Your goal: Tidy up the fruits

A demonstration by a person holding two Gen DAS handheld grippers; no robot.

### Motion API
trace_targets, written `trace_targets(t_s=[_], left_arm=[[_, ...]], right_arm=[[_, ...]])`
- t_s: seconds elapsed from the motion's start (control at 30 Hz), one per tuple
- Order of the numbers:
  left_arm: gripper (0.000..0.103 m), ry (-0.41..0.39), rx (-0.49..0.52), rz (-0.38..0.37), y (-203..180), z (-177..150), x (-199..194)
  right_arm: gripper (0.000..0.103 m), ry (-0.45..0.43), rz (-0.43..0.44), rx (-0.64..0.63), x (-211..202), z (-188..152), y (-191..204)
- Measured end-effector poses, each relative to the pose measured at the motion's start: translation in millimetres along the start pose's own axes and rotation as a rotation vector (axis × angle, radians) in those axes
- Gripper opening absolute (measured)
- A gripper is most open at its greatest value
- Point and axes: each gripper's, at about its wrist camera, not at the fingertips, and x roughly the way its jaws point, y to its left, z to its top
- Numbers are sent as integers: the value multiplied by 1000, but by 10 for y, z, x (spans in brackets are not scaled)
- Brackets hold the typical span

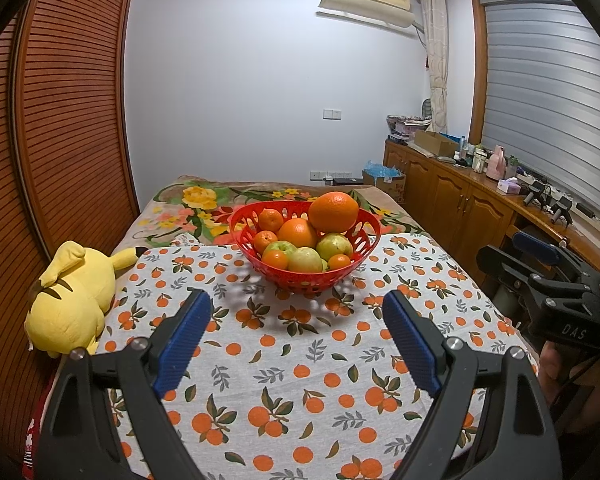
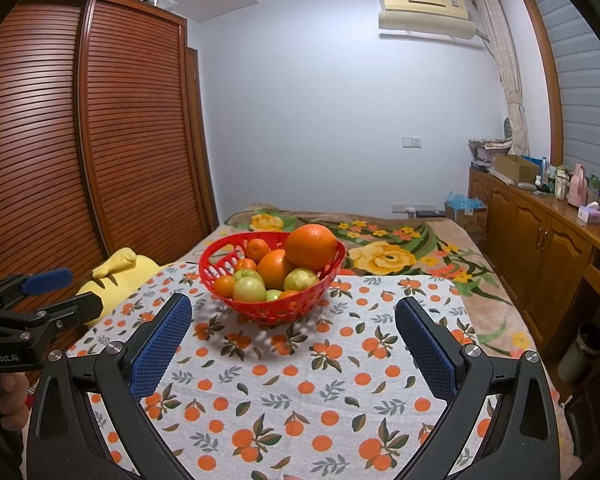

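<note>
Nearest the lens, the left gripper (image 1: 298,334) stands with its blue ribbed pads wide apart and nothing between them, hanging above the white cloth printed with oranges and leaves (image 1: 300,380). The right gripper (image 2: 294,338) is likewise spread wide and empty over the same cloth. Each shows at the edge of the other's view: the right one at about three o'clock in the left wrist view, the left one at about nine o'clock in the right wrist view.

Beyond both sets of pads, at twelve o'clock from each, sits the red perforated plastic basket (image 1: 364,252) on the cloth, well apart from either tool. It holds the fruit: a large orange (image 1: 334,212) perched against the far rim, a second orange below it, several small mandarins, and pale green apples or guavas; the fisheye leaves that unclear.

A yellow plush toy (image 1: 72,296) lies at nine o'clock of the basket, off the cloth's edge.

The fruit already looks gathered, so this reads as either the start or the close. If more sorting remains, the next move calls for reaching forward to the basket and closing gently on one round fruit, probably the top orange first.
</note>
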Motion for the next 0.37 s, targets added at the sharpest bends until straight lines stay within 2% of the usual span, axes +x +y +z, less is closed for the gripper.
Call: trace_targets(t_s=[0.37], left_arm=[[89, 0, 2, 0, 2, -9, -2]], right_arm=[[103, -1, -1, 0, -5, 2, 0]])
